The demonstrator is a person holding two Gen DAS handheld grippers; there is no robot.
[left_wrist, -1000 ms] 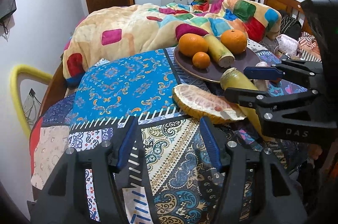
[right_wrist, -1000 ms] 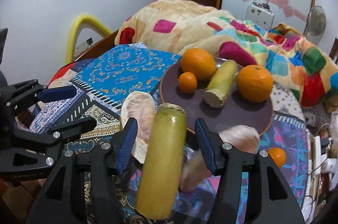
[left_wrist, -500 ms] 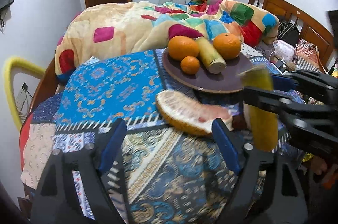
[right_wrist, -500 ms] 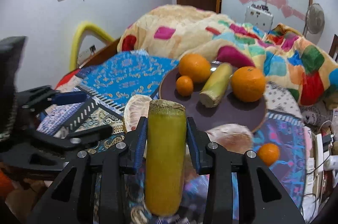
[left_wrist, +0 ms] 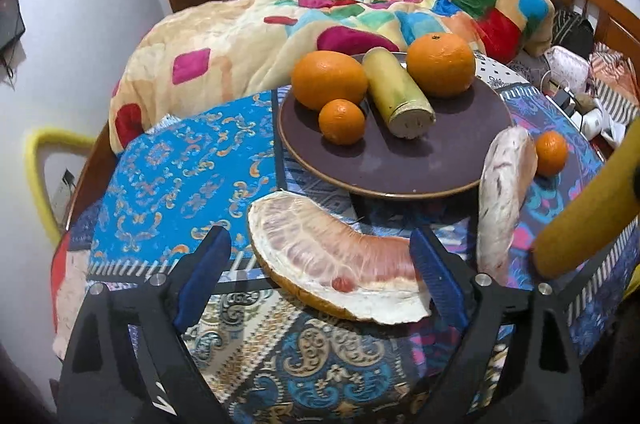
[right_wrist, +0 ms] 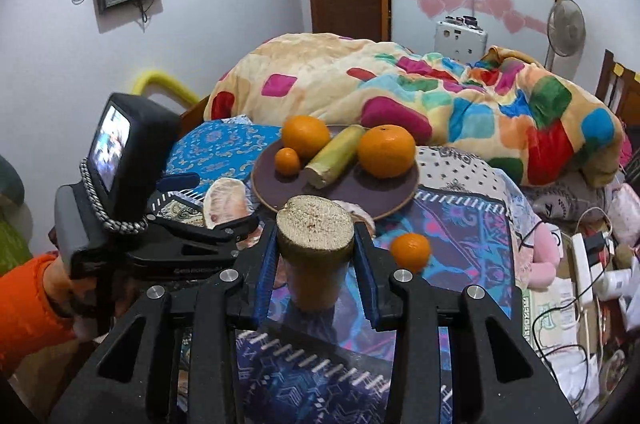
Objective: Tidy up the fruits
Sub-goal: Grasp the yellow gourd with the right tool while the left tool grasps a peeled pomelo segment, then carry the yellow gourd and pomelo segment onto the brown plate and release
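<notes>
Right tool [right_wrist: 316,266] clamping sugarcane piece [right_wrist: 315,252], left tool [left_wrist: 320,276] spread around pomelo wedge [left_wrist: 336,264], plate [left_wrist: 400,164] beyond

The right gripper [right_wrist: 316,274], open around the sugarcane piece [right_wrist: 315,248] a second ago, is now clamped on it and has tipped it up, so its cut end faces the camera. The left gripper [left_wrist: 320,280] has advanced: the pomelo wedge [left_wrist: 340,270], earlier ahead of its fingers, now lies between the spread blue pads [left_wrist: 202,274].
</notes>
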